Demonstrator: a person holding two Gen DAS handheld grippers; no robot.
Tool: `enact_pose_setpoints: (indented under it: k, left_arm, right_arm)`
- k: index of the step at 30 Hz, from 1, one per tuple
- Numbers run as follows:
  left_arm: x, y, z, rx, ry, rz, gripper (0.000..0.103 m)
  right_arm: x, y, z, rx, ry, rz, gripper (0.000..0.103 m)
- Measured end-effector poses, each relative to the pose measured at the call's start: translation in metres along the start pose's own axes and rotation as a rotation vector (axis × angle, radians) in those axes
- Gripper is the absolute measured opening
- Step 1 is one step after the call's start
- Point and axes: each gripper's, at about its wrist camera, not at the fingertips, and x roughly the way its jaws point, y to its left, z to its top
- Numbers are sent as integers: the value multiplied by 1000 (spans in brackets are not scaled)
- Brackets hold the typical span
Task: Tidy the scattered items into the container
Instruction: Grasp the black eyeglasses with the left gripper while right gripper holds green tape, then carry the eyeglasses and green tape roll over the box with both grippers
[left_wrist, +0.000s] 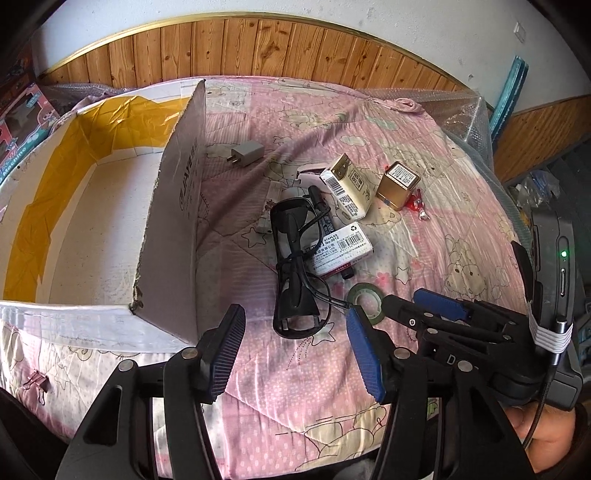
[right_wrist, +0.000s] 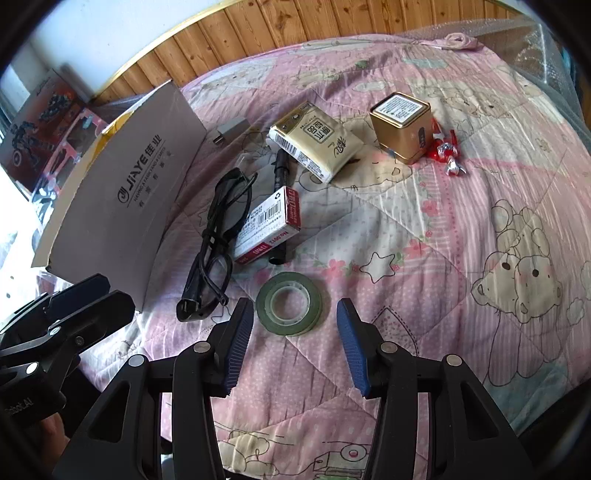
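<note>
The open cardboard box (left_wrist: 92, 236), lined with yellow tape, stands at the left on a pink quilt, its flap (right_wrist: 129, 206) upright. Scattered beside it are black glasses (left_wrist: 295, 266), a staples box (left_wrist: 340, 251), a black marker (left_wrist: 325, 218), a tissue pack (left_wrist: 347, 184), a gold tin (left_wrist: 399, 184), red candies (left_wrist: 419, 206), a grey charger (left_wrist: 245, 153) and a green tape roll (right_wrist: 291, 308). My left gripper (left_wrist: 295, 354) is open just short of the glasses. My right gripper (right_wrist: 295, 347) is open, with the tape roll just ahead of its fingertips.
A pink binder clip (left_wrist: 37, 382) lies on the quilt in front of the box. Wood panelling runs behind the bed. Bubble wrap (left_wrist: 465, 114) covers the far right corner. Toy boxes (right_wrist: 48, 122) stand to the left of the bed.
</note>
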Motion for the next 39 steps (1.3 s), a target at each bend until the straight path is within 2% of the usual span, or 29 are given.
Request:
enact_pose_setpoints:
  k: [6,11,16,17,18,20,22,24,25,32,39]
  left_arm:
    - [25,-5,13,-2,24,-34,58]
    - [58,-1,29,-18,48,-13,58]
    - [91,9,31,-41,101,-5,58]
    - [96,12,31,-51,111,-10,58]
    - [101,15,30,-65,120,-20,58]
    - [105,19,28,-88,108,-55,57]
    - [103,17,28,-68,98,-73,44]
    - [101,14,29,-60,89,-71,31]
    - [99,13,30,-54,85,-75,18]
    - [85,5,27,-40,72,-69,18]
    - [54,-1,30,-31,35,-61,18]
  right_arm:
    - [19,-8,2,29,71,-24,50]
    - [37,-6,5,9,116,-48,50]
    - [44,2,6,-60,97,-111,50]
    - [46,5,5,-79,94,-127,48]
    - [49,8,5,-107,88,-155,39]
    - [50,14,4,-156,83,-191,31]
    - [49,11,5,-145,75,-192,22]
    - [45,3,7,-99,69,-163,16]
    - [44,0,8,-74,67,-143,16]
    - [27,-16,9,42,50,-43,15]
    - [10,-28,9,139,26,38,14]
